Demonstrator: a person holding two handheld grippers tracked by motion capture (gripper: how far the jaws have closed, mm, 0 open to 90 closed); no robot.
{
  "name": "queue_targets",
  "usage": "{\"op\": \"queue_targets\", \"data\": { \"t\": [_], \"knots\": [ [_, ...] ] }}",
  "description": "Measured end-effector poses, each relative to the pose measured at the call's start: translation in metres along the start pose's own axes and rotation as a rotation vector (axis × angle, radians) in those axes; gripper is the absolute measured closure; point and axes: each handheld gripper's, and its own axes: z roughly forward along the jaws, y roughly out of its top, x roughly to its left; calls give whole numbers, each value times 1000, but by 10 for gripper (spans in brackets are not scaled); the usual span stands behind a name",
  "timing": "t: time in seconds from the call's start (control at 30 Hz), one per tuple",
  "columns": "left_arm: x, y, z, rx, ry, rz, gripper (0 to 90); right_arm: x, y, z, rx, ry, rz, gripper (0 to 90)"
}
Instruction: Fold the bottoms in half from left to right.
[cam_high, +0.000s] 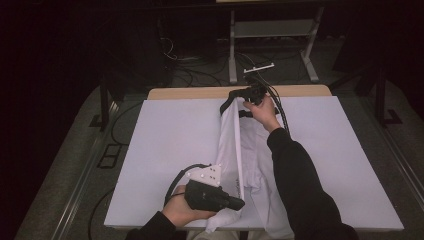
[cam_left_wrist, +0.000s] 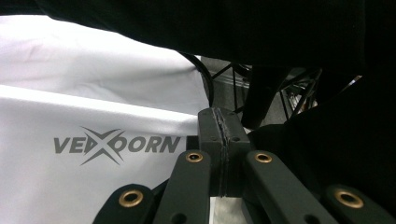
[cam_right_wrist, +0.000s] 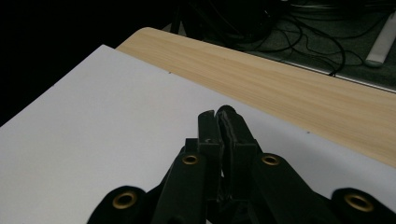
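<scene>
— How do the two claws stand?

— Both are clenched. The left gripper (cam_high: 239, 203) sits at the near edge of the table (cam_high: 165, 130), a little left of the middle, in the person's left hand (cam_high: 181, 210). In its own view the two black jaws meet flat against each other, with the hem of the white garment (cam_high: 240, 150) running into them from the left (the grey lettering "VEXOORN" (cam_left_wrist: 116, 145) is printed on the cloth just beside the jaws). It is gripping the cloth's near end.

— And the right one?

— The right gripper (cam_high: 235, 96) is at the far edge of the white board, near the middle, in the right hand (cam_high: 262, 112). Its jaws are pressed together too. From above, the garment's far end rises to its tip, so it is pinching the fabric there (in its own view the cloth between the jaws is too thin to make out).

— Where does the garment lie?

— Between the two grippers, drawn into a raised fold that runs from near to far down the middle of the board. The rest spreads to the right of that fold, partly under the person's black right sleeve (cam_high: 300, 185). Beyond the board a strip of bare wooden tabletop (cam_right_wrist: 289, 88) shows at the far side.
</scene>
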Motion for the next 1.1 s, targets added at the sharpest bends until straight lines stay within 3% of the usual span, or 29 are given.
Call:
{"op": "queue_targets", "data": {
  "t": [1.1],
  "knots": [
    [15,30,65,-9,-108,47,887,-37,-19,-39,-11,-12,26,856]
  ]
}}
